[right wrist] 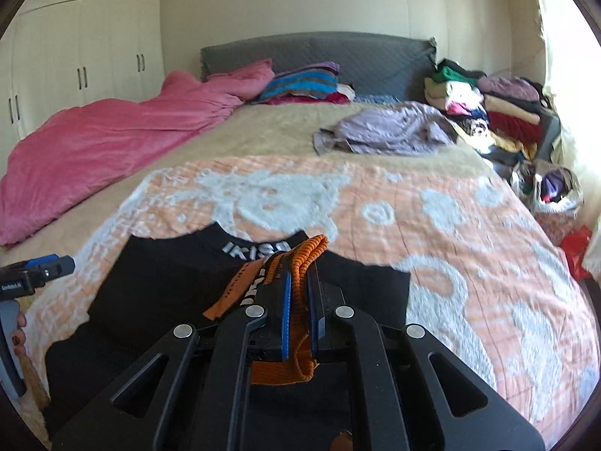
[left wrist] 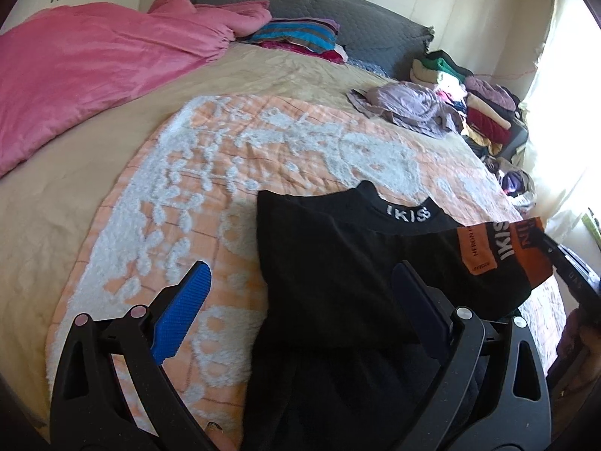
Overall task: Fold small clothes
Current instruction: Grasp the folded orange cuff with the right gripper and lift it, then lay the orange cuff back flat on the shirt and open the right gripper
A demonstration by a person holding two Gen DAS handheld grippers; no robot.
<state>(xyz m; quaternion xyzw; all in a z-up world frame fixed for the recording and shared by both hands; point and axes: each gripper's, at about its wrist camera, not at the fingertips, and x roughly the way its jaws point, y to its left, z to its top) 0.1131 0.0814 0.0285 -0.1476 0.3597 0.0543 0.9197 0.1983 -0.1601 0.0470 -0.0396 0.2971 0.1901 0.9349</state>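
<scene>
A black shirt [left wrist: 330, 248] with white "IKIS" lettering at the collar lies flat on an orange-and-white blanket [left wrist: 263, 150] spread over the bed. Its orange-and-black sleeve end [left wrist: 503, 248] is lifted across the shirt's right side. My right gripper [right wrist: 299, 267] is shut on that orange cuff [right wrist: 300, 300], which bunches up between the blue pads over the shirt [right wrist: 169, 282]. In the left wrist view the right gripper [left wrist: 563, 263] enters from the right edge. My left gripper [left wrist: 300, 268] is open above the shirt's left edge, holding nothing; in the right wrist view this left gripper [right wrist: 49, 265] shows at the far left.
A pink duvet [left wrist: 94, 75] covers the bed's left side. Striped pillows [right wrist: 300, 84] lean on the grey headboard [right wrist: 375, 60]. A crumpled lilac garment [right wrist: 390, 127] lies at the back right, beside stacks of folded clothes [right wrist: 499, 112]. A bag of clothes [right wrist: 552, 188] sits off the bed's right edge.
</scene>
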